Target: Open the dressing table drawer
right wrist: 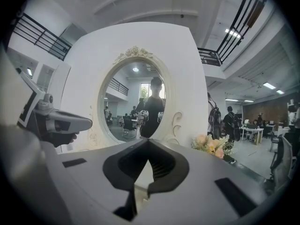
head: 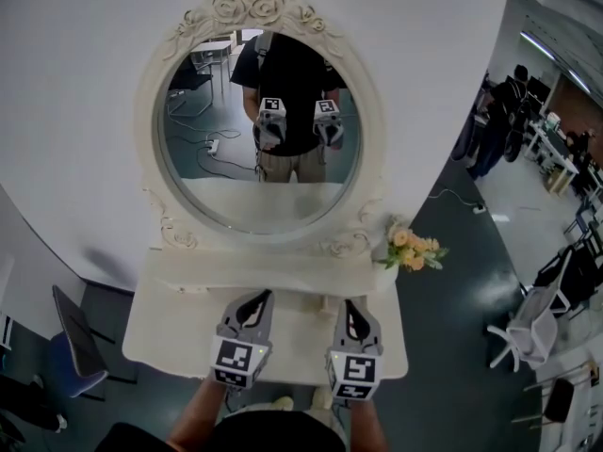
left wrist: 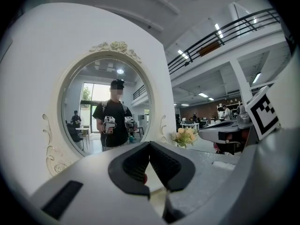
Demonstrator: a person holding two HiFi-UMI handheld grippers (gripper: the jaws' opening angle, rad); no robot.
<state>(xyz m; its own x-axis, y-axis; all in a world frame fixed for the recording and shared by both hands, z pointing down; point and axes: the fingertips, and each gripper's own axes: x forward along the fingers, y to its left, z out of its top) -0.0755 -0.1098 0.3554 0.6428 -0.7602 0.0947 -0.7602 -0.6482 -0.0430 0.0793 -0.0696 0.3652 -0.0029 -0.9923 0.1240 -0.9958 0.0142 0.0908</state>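
The left gripper (left wrist: 150,144) is clenched, its two dark jaws meeting at the tips with nothing between them. The right gripper (right wrist: 148,140) is clenched the same way, jaws together and empty. Both are held side by side above the near part of the cream tabletop (head: 170,332) of the dressing table (head: 188,276). They point toward its far side, the left one just left of the middle and the right one just right of it, near each other but apart.

The drawer cannot be made out in any view. The tabletop's near edge runs under the grippers, and whatever lies below it is hidden.

Beyond the grippers a narrow raised shelf (head: 283,269) runs along the far side of the tabletop. An oval mirror (head: 259,130) in a carved cream frame stands on it against a white wall. The glass reflects a person in a dark top holding both grippers.

A small bunch of pale orange flowers (head: 413,250) sits at the right end of the shelf. On the floor to the left of the dressing table stands a dark chair (head: 77,347).
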